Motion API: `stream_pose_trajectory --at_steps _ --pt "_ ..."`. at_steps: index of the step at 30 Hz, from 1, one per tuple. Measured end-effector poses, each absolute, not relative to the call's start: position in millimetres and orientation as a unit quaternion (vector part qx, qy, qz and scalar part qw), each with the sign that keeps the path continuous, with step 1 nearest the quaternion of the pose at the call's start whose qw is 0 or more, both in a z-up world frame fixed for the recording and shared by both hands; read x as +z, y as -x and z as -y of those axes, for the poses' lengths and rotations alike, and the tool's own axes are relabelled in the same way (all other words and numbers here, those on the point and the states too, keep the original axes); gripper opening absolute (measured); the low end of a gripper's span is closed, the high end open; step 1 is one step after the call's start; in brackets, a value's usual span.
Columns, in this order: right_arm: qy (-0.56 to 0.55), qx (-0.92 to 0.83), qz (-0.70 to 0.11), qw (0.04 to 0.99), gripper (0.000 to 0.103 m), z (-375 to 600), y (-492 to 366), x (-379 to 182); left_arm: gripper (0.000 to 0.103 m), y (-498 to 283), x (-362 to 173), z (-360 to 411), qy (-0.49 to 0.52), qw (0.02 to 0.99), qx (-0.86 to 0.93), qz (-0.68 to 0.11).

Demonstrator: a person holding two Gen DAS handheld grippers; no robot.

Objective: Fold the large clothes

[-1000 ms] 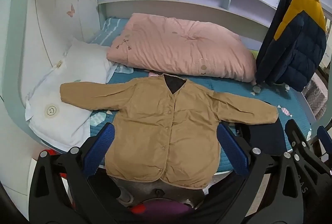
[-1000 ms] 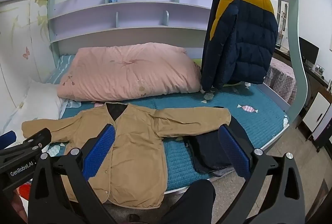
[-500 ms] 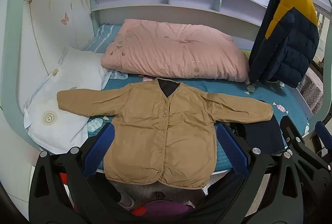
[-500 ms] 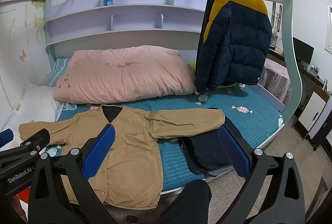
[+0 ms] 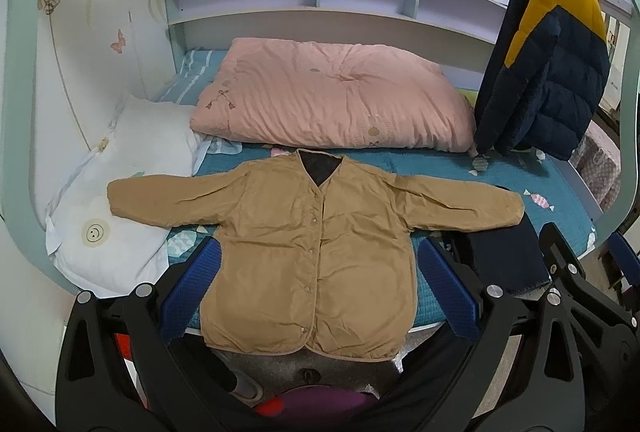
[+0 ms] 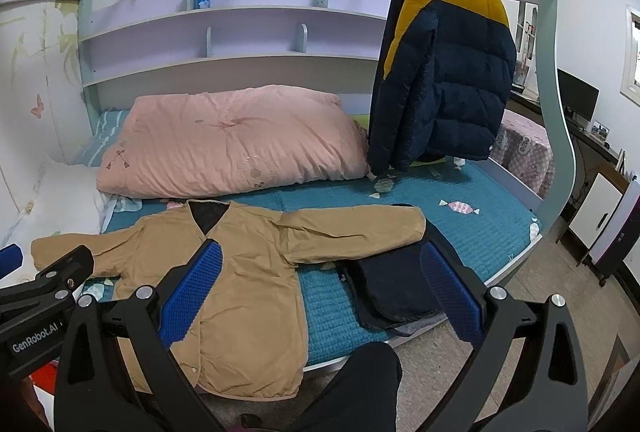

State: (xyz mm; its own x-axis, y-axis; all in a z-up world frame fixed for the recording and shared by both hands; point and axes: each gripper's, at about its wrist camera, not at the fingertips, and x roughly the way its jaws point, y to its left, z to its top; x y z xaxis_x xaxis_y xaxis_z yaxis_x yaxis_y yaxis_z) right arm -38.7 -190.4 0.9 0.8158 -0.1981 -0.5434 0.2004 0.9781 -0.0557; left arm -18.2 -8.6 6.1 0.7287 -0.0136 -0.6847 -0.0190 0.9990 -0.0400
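Note:
A tan button-front jacket point(image 5: 312, 244) lies flat and face up on the teal bed point(image 5: 560, 187), sleeves spread to both sides, hem hanging over the front edge. It also shows in the right wrist view point(image 6: 240, 272). My left gripper point(image 5: 320, 280) is open and empty, held in front of the jacket's lower half, not touching it. My right gripper point(image 6: 320, 284) is open and empty, held off the bed's front edge, to the right of the jacket body. A folded dark garment point(image 6: 392, 288) lies under the jacket's right cuff.
A pink quilt point(image 5: 332, 99) lies behind the jacket. A white pillow point(image 5: 120, 199) sits at the left under one sleeve. A navy and yellow puffer jacket point(image 6: 444, 63) hangs at the right. Shelves point(image 6: 240, 11) line the back wall. The bed frame post point(image 6: 556, 111) stands right.
Both grippers have drawn back and up a little from the bed, so the jacket looks smaller and lower in view. The jacket has not moved. Both jaws stay open.

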Motion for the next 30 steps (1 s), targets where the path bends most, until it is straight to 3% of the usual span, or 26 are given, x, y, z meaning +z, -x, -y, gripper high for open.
stream_pose_trajectory --at_steps 30 --pt "0.001 -0.114 -0.295 0.949 0.096 196.6 43.0 -2.4 0.098 19.8 9.2 15.4 0.020 0.930 -0.006 -0.367"
